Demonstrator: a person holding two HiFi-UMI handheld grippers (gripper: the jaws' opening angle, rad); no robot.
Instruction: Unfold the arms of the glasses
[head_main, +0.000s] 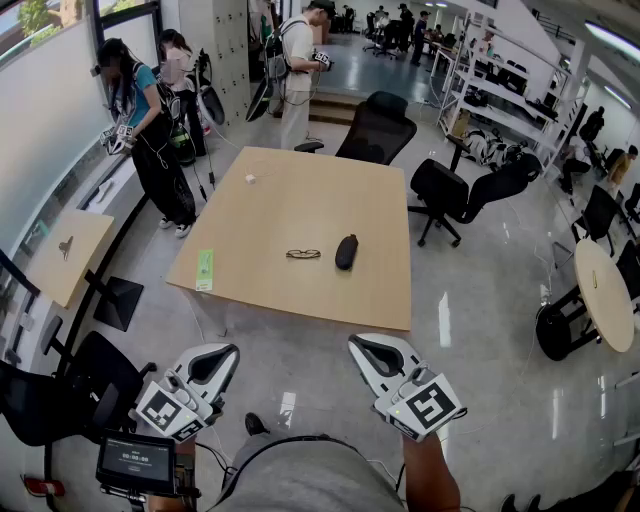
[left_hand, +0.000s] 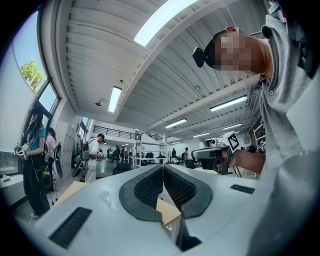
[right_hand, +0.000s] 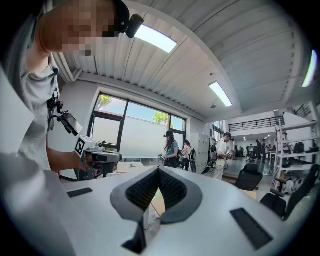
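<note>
Pale wood, smooth and matt, forms the square table ahead of you, and four things lie on it. One pair of thin, dark-rimmed glasses sits on the table's near half. One dark, rounded oblong case lies just beside them on the right, not touching. One flat green strip rests at the near-left edge, and one small white object lies towards the far-left corner. Whether the arms of the glasses are folded is too small to tell in the head view. Two black office chairs stand off the table: the far chair and the right chair. You hold two grippers, each of smooth white moulded plastic with dark, grid-textured pads and one marker cube. They hover short of the table's near edge, well apart from the glasses. On both the left gripper and the right gripper the jaws meet at the tips, with nothing between them.
</note>
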